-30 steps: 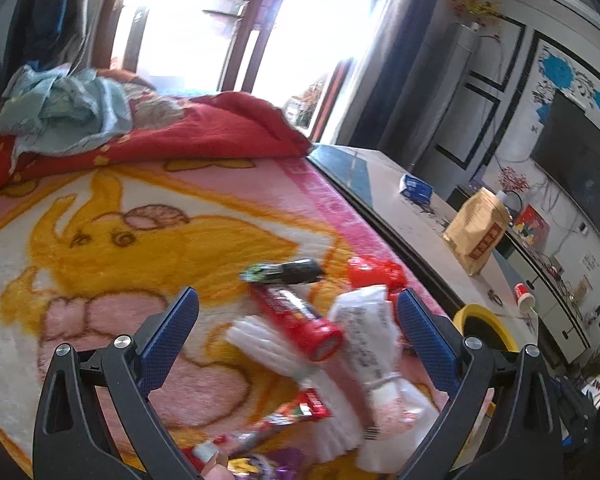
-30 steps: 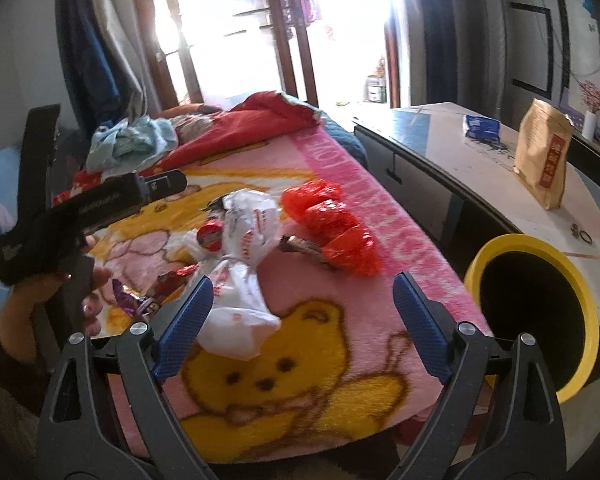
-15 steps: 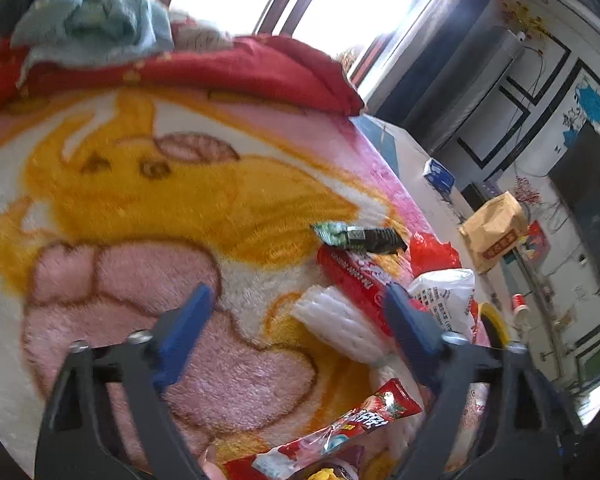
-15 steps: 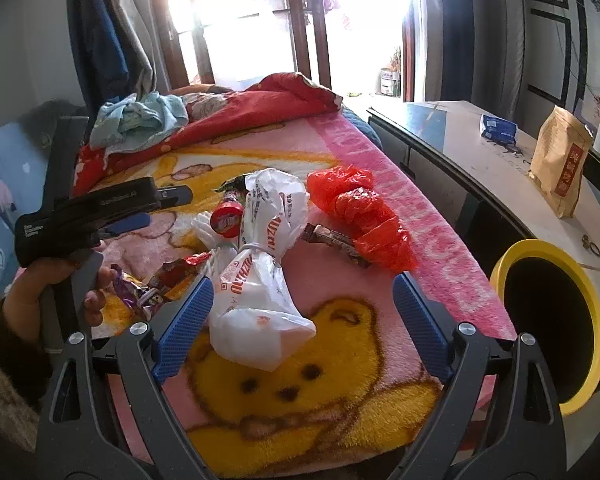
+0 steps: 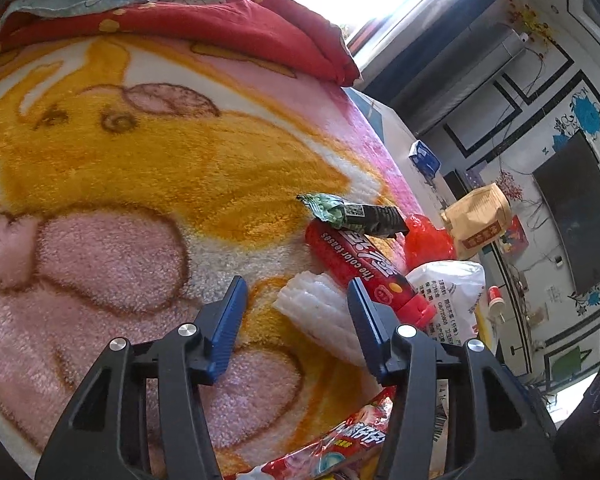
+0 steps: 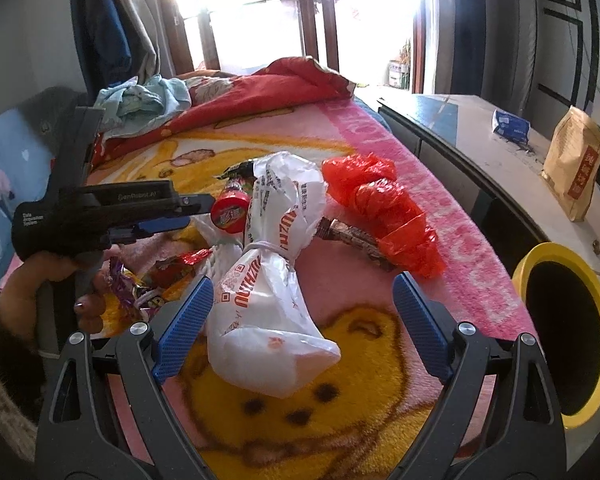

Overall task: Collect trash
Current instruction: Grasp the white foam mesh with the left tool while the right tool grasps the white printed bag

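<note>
On a pink blanket, beside a yellow bin off to the right, the right gripper hangs with jaws spread, unclenched, around a knotted white bag. The left gripper, jaws closing, pads not yet pressing, frames white foam beside a red tube.

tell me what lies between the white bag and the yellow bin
In the right wrist view, a red plastic bag and a brown wrapper lie between the white bag and the yellow bin, then bare pink blanket.
</note>
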{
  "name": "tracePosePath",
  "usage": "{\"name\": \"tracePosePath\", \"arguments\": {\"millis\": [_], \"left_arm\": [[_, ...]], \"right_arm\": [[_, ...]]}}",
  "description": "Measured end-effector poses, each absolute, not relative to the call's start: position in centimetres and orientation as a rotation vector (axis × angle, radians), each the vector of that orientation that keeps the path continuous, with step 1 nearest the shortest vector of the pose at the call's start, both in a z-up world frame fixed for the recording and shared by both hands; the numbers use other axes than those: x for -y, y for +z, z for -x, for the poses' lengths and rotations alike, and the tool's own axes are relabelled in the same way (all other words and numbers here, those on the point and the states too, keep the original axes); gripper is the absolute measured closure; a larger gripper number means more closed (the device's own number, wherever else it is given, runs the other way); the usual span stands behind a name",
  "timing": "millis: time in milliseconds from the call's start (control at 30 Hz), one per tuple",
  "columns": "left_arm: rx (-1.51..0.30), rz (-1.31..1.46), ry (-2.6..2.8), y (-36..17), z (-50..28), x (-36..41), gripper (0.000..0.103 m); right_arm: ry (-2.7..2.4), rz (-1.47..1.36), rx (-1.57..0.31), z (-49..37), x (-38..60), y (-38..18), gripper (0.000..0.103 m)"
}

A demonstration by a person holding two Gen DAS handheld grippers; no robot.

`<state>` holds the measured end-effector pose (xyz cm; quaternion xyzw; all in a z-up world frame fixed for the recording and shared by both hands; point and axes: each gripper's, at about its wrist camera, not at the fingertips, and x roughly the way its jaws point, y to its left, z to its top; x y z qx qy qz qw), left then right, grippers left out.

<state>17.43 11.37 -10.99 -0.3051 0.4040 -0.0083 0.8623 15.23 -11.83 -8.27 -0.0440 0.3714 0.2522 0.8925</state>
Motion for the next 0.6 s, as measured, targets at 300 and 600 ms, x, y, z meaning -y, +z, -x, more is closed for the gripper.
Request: {"name": "tracePosePath", "arguments": {"millis": [300,600], "left_arm": [[-0.865,0.645,-0.056,-11.3,-17.4,-10.8,0.069],[-0.867,0.642,-0.093,-11.1,-16.9,-10.0,0.082]], "right_arm": [[0.565,0.064,-0.808,-15.6,11.7,-9.2,0.026],[0.613,-0.007,-0.864,-15.7,11.8,-9.8,0.038]]}}
